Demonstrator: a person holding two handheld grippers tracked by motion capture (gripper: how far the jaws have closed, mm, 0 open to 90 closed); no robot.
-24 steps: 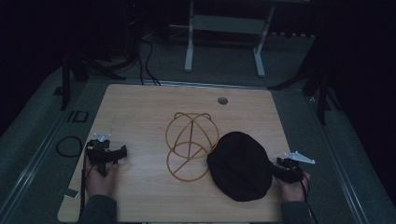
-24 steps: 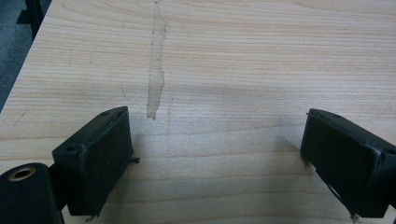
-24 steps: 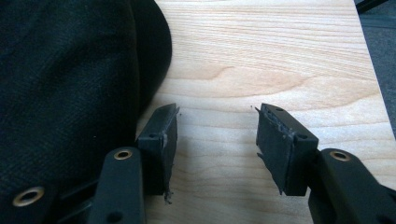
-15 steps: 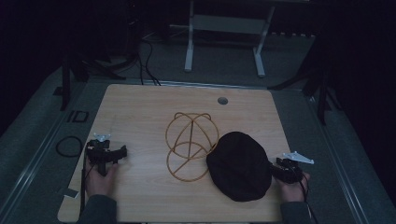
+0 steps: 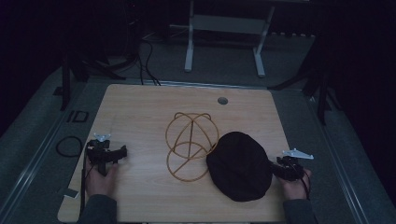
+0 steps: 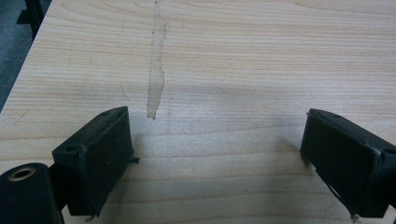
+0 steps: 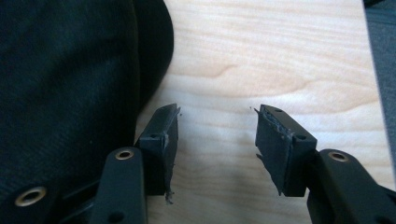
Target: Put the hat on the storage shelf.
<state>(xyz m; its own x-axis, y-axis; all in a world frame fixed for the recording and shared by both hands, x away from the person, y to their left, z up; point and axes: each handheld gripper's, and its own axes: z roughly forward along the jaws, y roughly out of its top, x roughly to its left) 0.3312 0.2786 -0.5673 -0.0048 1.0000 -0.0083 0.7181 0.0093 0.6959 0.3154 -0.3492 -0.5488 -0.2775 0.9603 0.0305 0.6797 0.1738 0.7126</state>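
Observation:
A black cap (image 5: pixel 240 165) lies flat on the right front of the wooden table (image 5: pixel 140 112). Its left edge rests against a golden wire hat frame (image 5: pixel 191 142) in the middle. My right gripper (image 5: pixel 286 169) sits at the cap's right edge. In the right gripper view it (image 7: pixel 217 112) is open over bare wood, with the cap (image 7: pixel 70 93) beside its left jaw and nothing between the jaws. My left gripper (image 5: pixel 106 153) rests at the left front, well apart from the frame. In the left gripper view it (image 6: pixel 215 121) stands wide open over bare wood.
A round hole (image 5: pixel 222 100) is set in the table near its back edge. A black cable loop (image 5: pixel 69 146) lies on the grey surface left of the table. A white metal stand (image 5: pixel 224 23) stands on the floor behind.
The cap and my right gripper have edged slightly to the left. My left gripper has not moved.

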